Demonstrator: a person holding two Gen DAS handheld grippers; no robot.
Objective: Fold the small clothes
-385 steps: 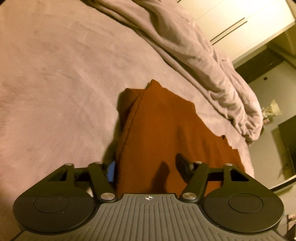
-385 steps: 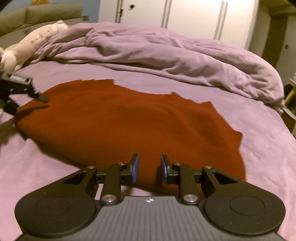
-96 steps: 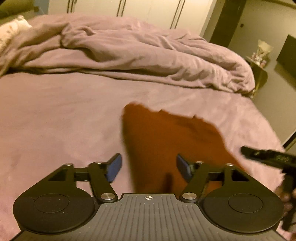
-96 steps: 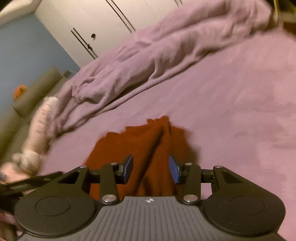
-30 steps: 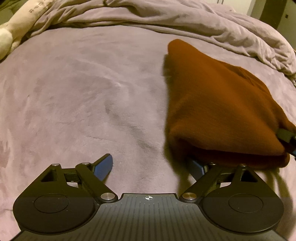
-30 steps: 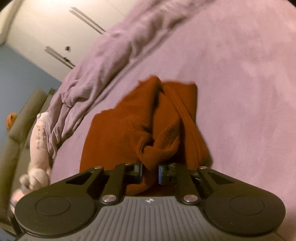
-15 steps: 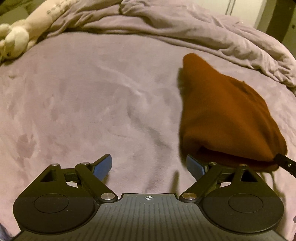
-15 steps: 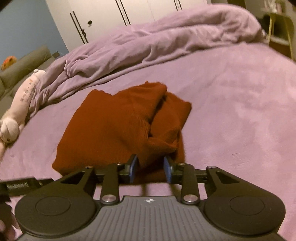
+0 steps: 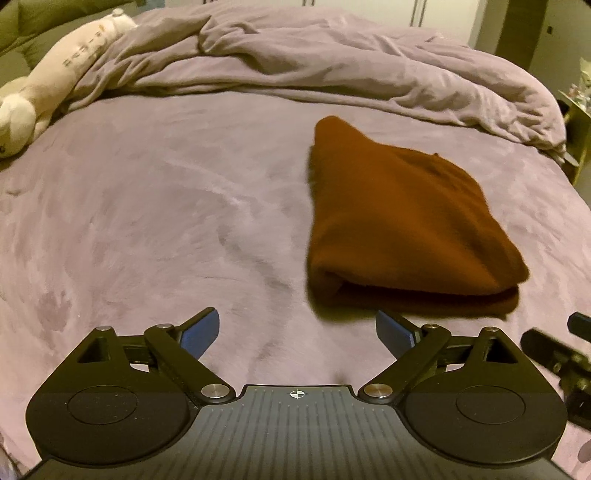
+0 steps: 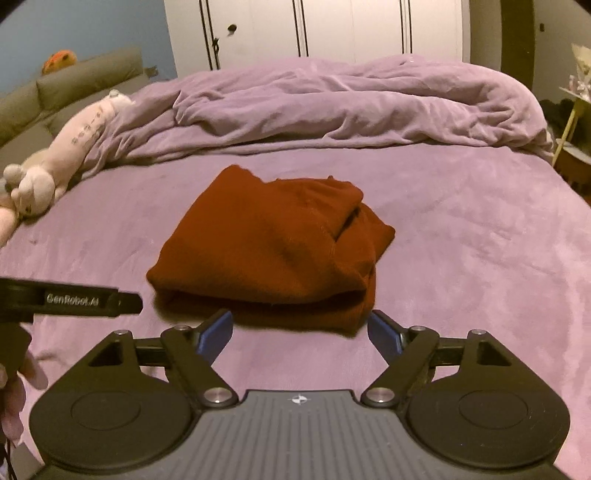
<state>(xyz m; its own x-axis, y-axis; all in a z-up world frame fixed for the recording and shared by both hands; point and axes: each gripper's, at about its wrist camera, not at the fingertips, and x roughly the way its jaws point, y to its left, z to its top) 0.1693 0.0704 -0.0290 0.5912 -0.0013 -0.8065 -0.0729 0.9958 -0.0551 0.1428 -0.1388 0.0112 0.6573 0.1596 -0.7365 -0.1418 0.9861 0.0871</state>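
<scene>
A rust-brown knitted garment [image 9: 402,221] lies folded into a thick bundle on the purple bed cover [image 9: 147,221]. In the right wrist view the same garment [image 10: 273,243] sits mid-bed, its folded edge toward me. My left gripper [image 9: 297,330] hovers open, near and left of the bundle, with nothing between its blue pads. My right gripper [image 10: 300,332] is drawn back just short of the bundle's near edge. Its jaws are opening wide and nothing is between them. The left gripper's finger [image 10: 85,299] shows at the left edge of the right wrist view.
A crumpled purple duvet [image 10: 332,110] is heaped across the far side of the bed. A pale plush toy [image 10: 62,155] lies at the far left, by a grey sofa [image 10: 74,81]. White wardrobe doors [image 10: 314,29] stand behind. A small side table [image 10: 572,122] is at the right.
The right gripper has let go of the garment, opened wide, rolled level and pulled back. The left gripper has risen and drawn back; the bundle now lies free on the bed.
</scene>
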